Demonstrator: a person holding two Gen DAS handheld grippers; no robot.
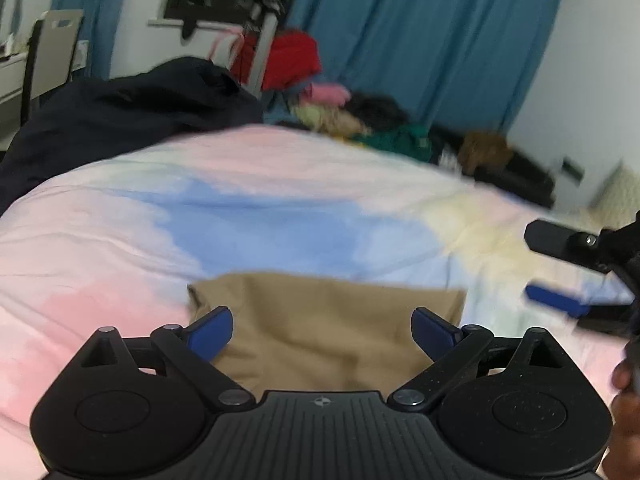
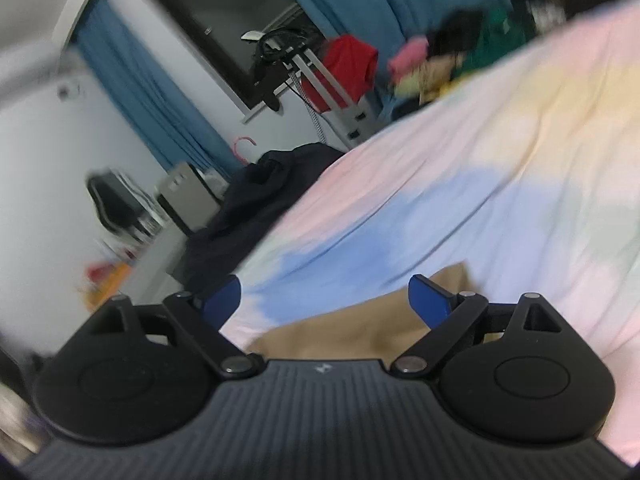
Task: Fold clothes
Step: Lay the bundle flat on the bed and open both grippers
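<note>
A tan garment (image 1: 332, 328) lies flat on the pastel pink, blue and yellow bedsheet (image 1: 280, 208), folded into a rough rectangle. My left gripper (image 1: 322, 334) hangs just above its near part, jaws wide apart, nothing between the blue pads. In the left wrist view my right gripper (image 1: 560, 268) shows at the right edge, also spread wide. In the right wrist view, tilted and blurred, my right gripper (image 2: 326, 300) stands open over the garment's edge (image 2: 360, 328) and the bedsheet (image 2: 460, 200), holding nothing.
A dark navy cloth heap (image 1: 132, 116) lies on the bed's far left. Beyond the bed are a pile of mixed clothes (image 1: 360, 116), a red garment on a rack (image 1: 292, 60), blue curtains (image 1: 432, 32) and a chair (image 1: 52, 52). A hand (image 1: 624, 392) shows at right.
</note>
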